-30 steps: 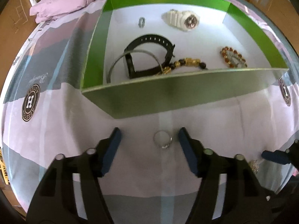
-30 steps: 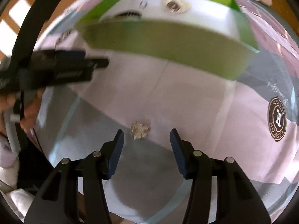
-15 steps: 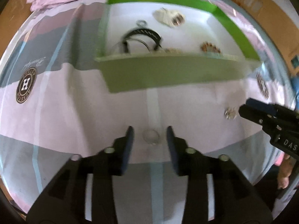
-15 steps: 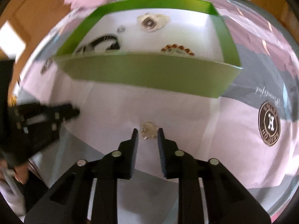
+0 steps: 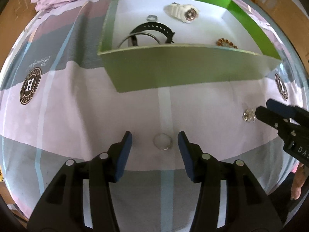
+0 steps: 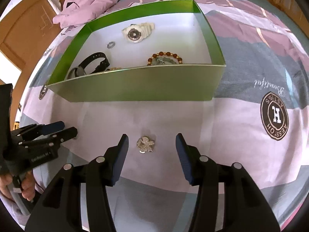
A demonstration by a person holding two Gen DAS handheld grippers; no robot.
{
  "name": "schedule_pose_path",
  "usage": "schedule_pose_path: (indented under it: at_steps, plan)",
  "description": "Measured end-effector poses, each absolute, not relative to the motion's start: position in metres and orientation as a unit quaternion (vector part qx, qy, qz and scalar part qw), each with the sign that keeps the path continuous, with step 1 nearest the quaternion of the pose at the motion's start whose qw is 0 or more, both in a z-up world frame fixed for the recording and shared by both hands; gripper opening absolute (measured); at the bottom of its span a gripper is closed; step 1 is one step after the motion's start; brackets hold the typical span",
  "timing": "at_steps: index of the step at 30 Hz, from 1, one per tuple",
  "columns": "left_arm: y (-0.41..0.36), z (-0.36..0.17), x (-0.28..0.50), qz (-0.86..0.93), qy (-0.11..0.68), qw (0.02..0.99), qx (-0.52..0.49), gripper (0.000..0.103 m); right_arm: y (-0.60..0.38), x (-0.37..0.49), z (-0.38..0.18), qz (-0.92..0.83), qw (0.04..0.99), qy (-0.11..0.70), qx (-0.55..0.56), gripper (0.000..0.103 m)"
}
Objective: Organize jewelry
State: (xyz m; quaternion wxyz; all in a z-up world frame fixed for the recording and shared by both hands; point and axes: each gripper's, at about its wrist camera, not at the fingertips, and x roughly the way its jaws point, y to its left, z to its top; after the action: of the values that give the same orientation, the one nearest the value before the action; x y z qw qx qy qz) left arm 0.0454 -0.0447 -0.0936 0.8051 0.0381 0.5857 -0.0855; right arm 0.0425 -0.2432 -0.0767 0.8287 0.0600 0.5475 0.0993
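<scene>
1. Spread under everything is a bed sheet [image 5: 81,119] in pink, grey and pale blue blocks, printed with round brown "H" badges; a crumpled pink blanket [image 6: 90,3] lies at its far end, with brown cardboard beyond.
2. On the sheet stands a shallow green box [image 5: 185,67] with a white floor.
3. Inside the box lie a white watch [image 6: 137,31], a small silver ring [image 6: 110,44], a black watch strap [image 6: 94,62], a thin metal bangle [image 5: 139,38] just beside the strap, and an amber bead bracelet [image 6: 164,58] near the front wall.
4. The left tool [image 5: 154,145] points down at the sheet in front of the box. Its jaws have just been opening and stand partly apart.
5. A plain silver ring [image 5: 162,144] lies flat on the sheet between the left tool's blue pads, touching neither.
6. The right tool [image 6: 151,145] also points down, to the right of the left one. Its jaws have likewise just been opening and stand partly apart.
7. A sparkling flower-shaped brooch [image 6: 145,144] lies on the sheet between the right tool's pads, nearer the left pad, touched by neither.
8. Each wrist view shows the other tool at its edge, with a person's fingers [image 6: 27,189] around the handle.
</scene>
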Motion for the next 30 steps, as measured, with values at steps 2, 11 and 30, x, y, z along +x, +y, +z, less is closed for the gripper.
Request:
schedule_pose_path:
  at_steps: [2,11,30]
  plan:
    - [-0.048,-0.096,0.044,-0.081,0.583,0.807,0.050,0.051,-0.241,0.042,-0.076,0.096,0.833,0.543,0.045,0.051]
    - [-0.055,-0.098,0.038,-0.063,0.558,0.824,0.073,0.042,-0.211,0.042,-0.096,0.097,0.828,0.551,-0.040,0.051]
    - [-0.051,-0.093,0.037,-0.060,0.552,0.829,0.066,0.019,-0.192,0.038,-0.097,0.113,0.831,0.541,-0.064,0.024]
